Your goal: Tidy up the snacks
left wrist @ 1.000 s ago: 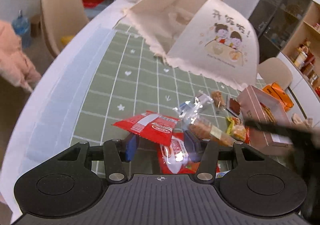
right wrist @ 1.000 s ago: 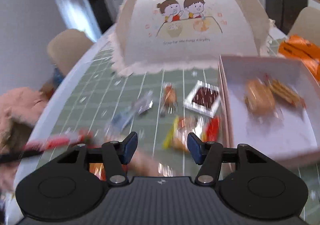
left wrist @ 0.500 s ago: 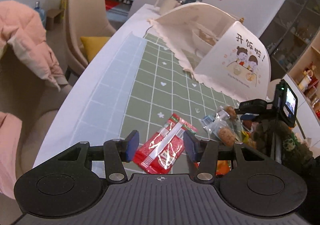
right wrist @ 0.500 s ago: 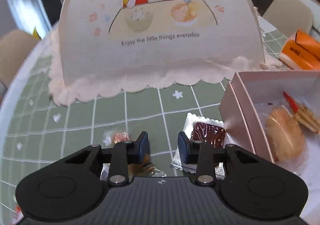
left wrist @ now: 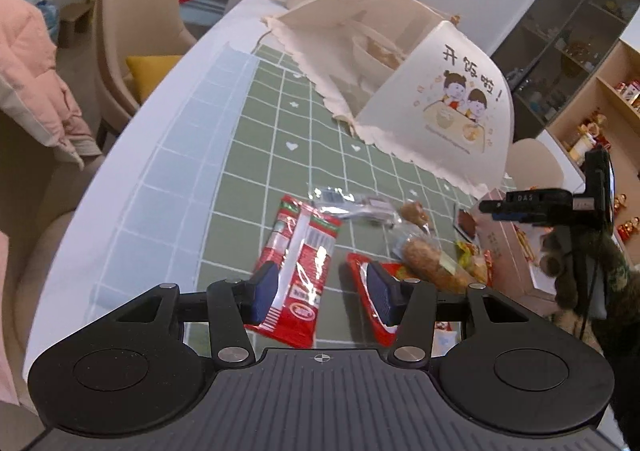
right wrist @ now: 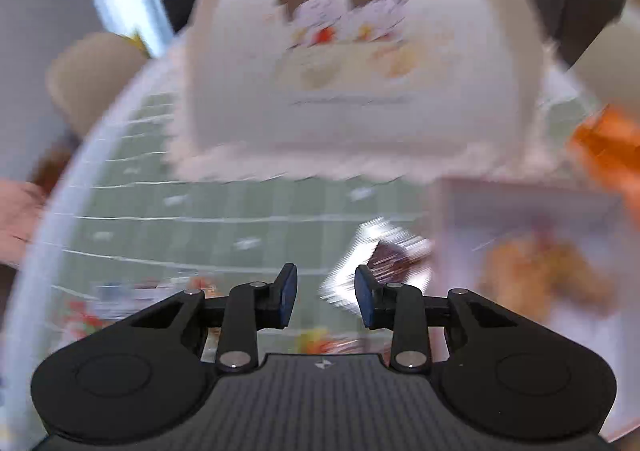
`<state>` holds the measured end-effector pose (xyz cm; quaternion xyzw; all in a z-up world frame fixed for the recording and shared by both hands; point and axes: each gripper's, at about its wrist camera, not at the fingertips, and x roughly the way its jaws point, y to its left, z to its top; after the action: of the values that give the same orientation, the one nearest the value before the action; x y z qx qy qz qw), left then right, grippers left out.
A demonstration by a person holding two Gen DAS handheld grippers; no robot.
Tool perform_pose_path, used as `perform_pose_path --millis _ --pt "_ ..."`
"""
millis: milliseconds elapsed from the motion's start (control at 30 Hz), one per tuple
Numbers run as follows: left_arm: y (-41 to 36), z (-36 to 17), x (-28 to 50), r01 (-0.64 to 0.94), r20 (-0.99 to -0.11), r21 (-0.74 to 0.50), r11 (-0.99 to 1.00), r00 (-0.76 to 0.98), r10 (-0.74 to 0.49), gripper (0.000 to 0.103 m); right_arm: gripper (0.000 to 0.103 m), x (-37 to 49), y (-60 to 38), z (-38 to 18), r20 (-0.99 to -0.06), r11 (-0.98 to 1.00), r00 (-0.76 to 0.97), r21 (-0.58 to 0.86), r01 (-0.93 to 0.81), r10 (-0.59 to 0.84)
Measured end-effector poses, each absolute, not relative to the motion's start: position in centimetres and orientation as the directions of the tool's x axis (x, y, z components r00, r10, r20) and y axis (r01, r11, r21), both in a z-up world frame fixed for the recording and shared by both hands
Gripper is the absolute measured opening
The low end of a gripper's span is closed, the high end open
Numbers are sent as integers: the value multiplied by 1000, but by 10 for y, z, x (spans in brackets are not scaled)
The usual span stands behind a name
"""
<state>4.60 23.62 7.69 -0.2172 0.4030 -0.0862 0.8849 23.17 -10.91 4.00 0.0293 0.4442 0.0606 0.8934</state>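
My left gripper [left wrist: 322, 291] is open and empty, its fingers astride a long red snack packet [left wrist: 298, 271] that lies flat on the green checked mat [left wrist: 248, 155]. A second red packet [left wrist: 370, 291], a bread roll in clear wrap [left wrist: 430, 263] and a clear wrapper [left wrist: 352, 205] lie to its right. My right gripper [right wrist: 324, 293] is open and empty; this view is motion-blurred. A brown chocolate packet [right wrist: 390, 255] lies just ahead of it, left of the pink box [right wrist: 452, 235] that holds pastries. The right gripper also shows in the left wrist view [left wrist: 520, 205], above the pink box [left wrist: 500, 239].
A white domed food cover [left wrist: 440, 103] with a cartoon print stands at the back of the mat and fills the right wrist view [right wrist: 352, 63]. Orange packets [right wrist: 604, 143] lie at the far right. Beige chairs [left wrist: 132, 31] and a pink jacket [left wrist: 36, 71] are off the table's left edge.
The left gripper let go of the red packet, which now lies flat on the mat, and its jaws have widened. The right gripper's jaws closed partly and reopened; it is moving fast.
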Motion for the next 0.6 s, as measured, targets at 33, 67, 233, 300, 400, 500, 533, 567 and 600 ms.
perform_pose_path --millis 33,67,233,300,400,500,533,567,600 --pt "234 74 45 -22 -678 -459 888 655 -334 54 33 236 -113 42 -797 991 589 114 -73 135" --pt "232 71 45 -23 -682 -463 886 647 -340 54 32 237 -114 41 -802 991 583 114 -68 132" --pt "213 61 42 11 -709 -469 883 592 -384 54 6 268 -69 24 -782 948 607 -284 -144 -142" --pt "206 61 39 32 -710 -471 882 580 -400 54 6 286 -62 12 -766 905 598 -397 -149 -237" --pt "198 59 34 51 -718 -469 882 560 -415 54 5 299 -51 -11 -727 818 604 -538 -204 -327" --pt "191 58 28 72 -724 -463 883 545 -424 54 5 293 -49 -21 -751 816 579 -527 -237 -316" --pt "190 57 27 73 -725 -464 883 542 -425 54 5 286 -50 -19 -761 832 576 -502 -234 -297" --pt "189 56 27 71 -727 -465 883 539 -426 54 5 278 -50 -18 -776 849 570 -471 -239 -269" --pt "188 55 27 67 -728 -465 883 538 -425 54 5 270 -51 -16 -787 861 566 -445 -246 -245"
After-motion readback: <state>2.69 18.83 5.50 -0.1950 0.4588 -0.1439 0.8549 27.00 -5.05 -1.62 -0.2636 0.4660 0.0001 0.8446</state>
